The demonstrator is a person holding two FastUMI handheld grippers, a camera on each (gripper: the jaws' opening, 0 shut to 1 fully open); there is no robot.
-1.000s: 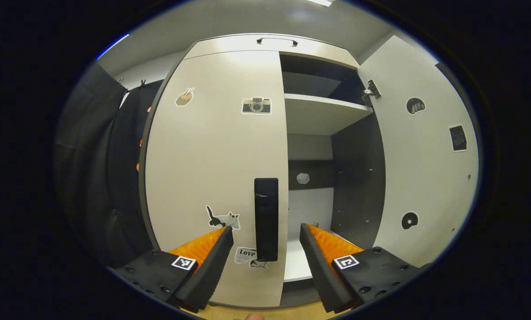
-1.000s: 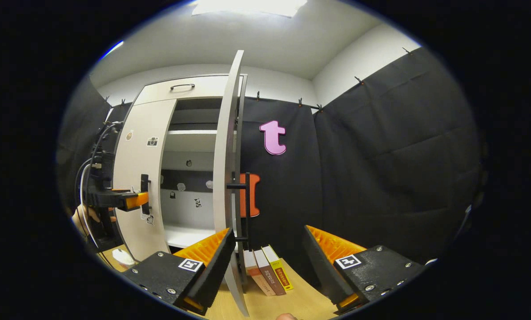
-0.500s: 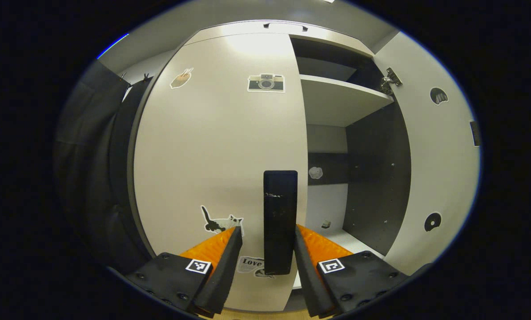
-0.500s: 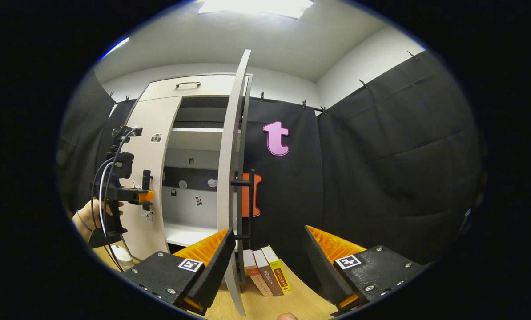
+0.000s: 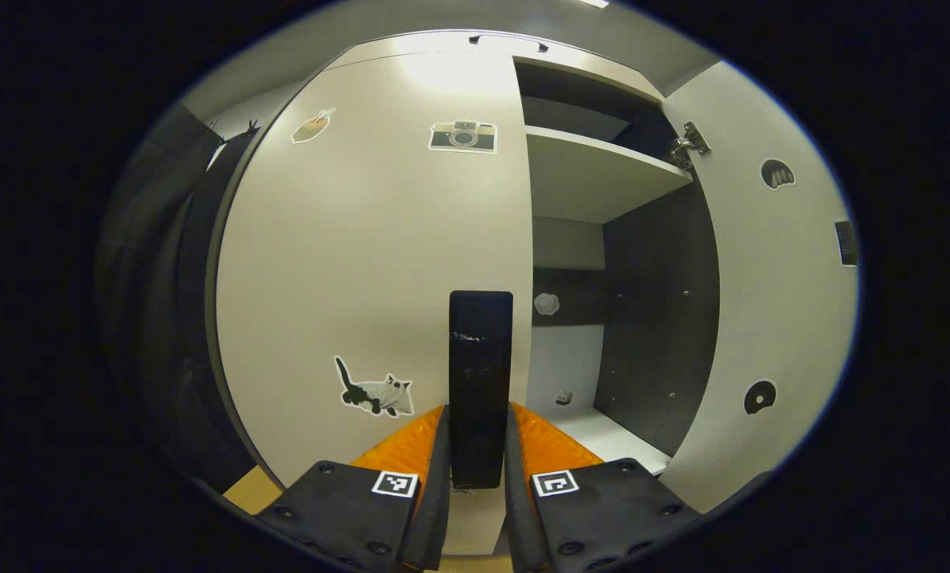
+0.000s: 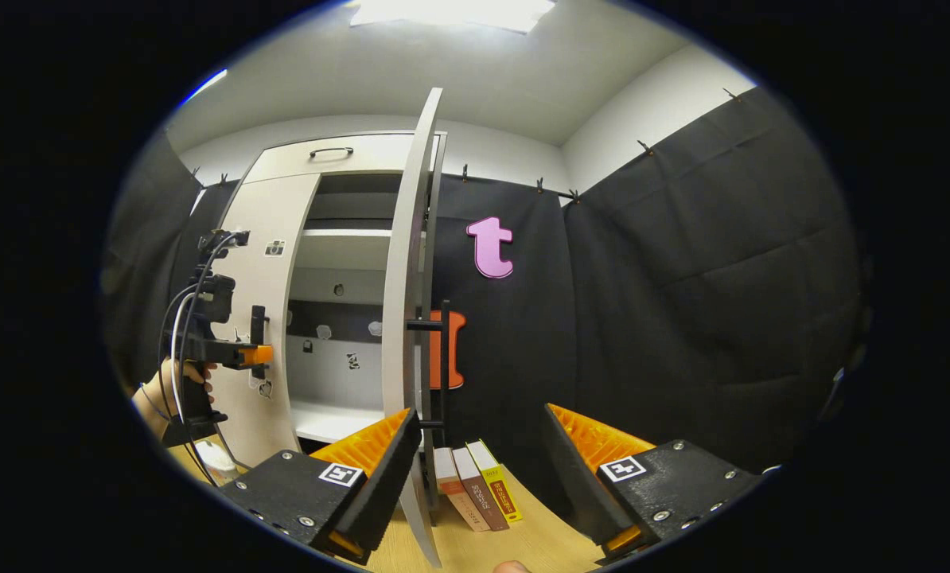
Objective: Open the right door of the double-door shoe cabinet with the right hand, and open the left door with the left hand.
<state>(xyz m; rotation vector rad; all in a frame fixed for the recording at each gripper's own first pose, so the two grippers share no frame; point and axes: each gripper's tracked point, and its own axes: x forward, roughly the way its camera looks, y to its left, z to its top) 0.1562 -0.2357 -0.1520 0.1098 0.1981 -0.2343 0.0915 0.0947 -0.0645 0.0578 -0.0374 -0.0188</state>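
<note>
My left gripper [image 5: 477, 477] clamps the black handle [image 5: 480, 382] at the closed left door's [image 5: 364, 278] right edge — both fingers seem pressed on it. My right gripper [image 6: 479, 469] hangs open beside the right door [image 6: 407, 318] — swung wide open.

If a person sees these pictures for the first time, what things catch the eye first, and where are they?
In the left gripper view, the left claw is closed on the black handle of the shut left door, which carries a cat sticker and a camera sticker. In the right gripper view, the right door stands wide open, edge-on, with three books on the floor beside it, and the right claw is open and empty.
</note>
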